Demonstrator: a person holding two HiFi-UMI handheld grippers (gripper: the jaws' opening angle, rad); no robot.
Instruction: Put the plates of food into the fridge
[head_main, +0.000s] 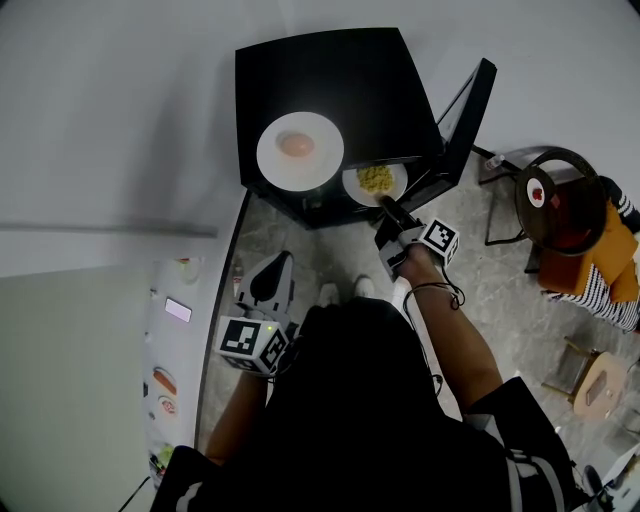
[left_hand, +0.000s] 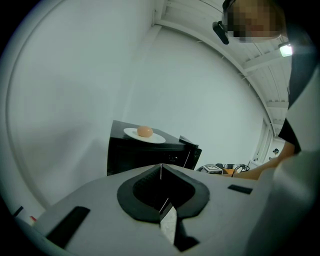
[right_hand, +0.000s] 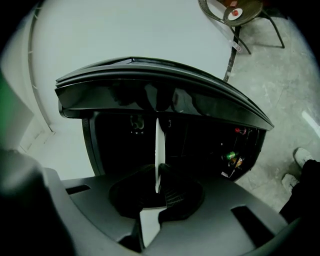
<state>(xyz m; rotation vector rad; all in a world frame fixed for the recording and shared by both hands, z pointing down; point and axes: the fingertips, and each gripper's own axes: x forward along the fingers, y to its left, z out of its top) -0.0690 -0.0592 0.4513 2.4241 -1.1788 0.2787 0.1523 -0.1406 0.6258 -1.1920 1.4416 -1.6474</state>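
Observation:
A black mini fridge (head_main: 330, 90) stands with its door (head_main: 465, 120) swung open to the right. On its top rests a white plate with a round brownish food (head_main: 299, 150), which the left gripper view also shows (left_hand: 144, 134). My right gripper (head_main: 388, 205) is shut on the near rim of a second white plate with yellow food (head_main: 375, 182), held at the fridge's opening. In the right gripper view that plate (right_hand: 159, 150) shows edge-on between the jaws (right_hand: 159, 187), in front of the dark interior (right_hand: 130, 145). My left gripper (head_main: 270, 285) hangs lower left, shut and holding nothing (left_hand: 161, 172).
Bottles sit in the fridge door's shelf (right_hand: 231, 157). A round dark chair with a small red item (head_main: 553, 205) stands at the right, beside a seated person in striped sleeves (head_main: 612, 290). A grey counter with small items (head_main: 175, 320) runs along the left. A wooden stool (head_main: 600, 388) stands lower right.

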